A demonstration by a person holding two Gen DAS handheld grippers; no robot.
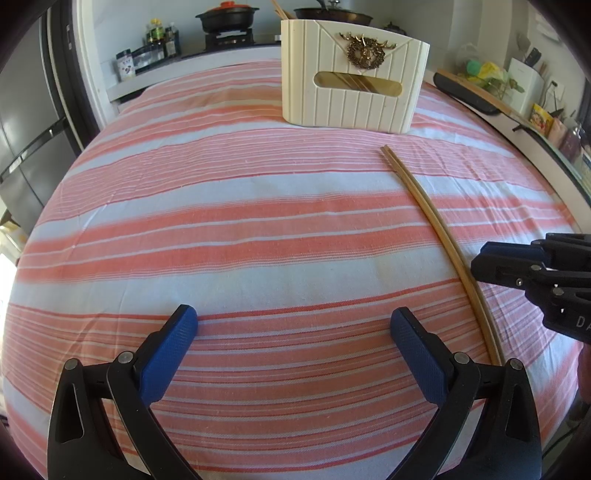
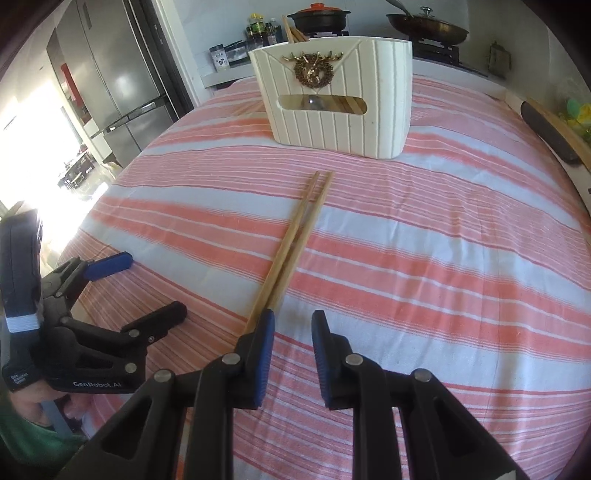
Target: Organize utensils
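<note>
A pair of wooden chopsticks (image 2: pixel 295 243) lies on the striped tablecloth, pointing toward a cream utensil holder (image 2: pixel 343 96) with a gold deer emblem at the far side. Chopstick ends stick out of the holder's top. My right gripper (image 2: pixel 293 325) is open, low over the cloth, its left finger touching the near ends of the chopsticks. In the left wrist view the chopsticks (image 1: pixel 439 229) run along the right, and the holder (image 1: pixel 351 74) stands at the back. My left gripper (image 1: pixel 293 321) is wide open and empty, left of the chopsticks. The right gripper (image 1: pixel 517 266) shows at the right edge.
The table carries a pink and white striped cloth (image 1: pixel 221 221). Behind it is a counter with pots on a stove (image 1: pixel 227 22) and bottles. A fridge (image 2: pixel 110 74) stands at the left. A dark tray (image 1: pixel 469 92) and clutter lie at the right.
</note>
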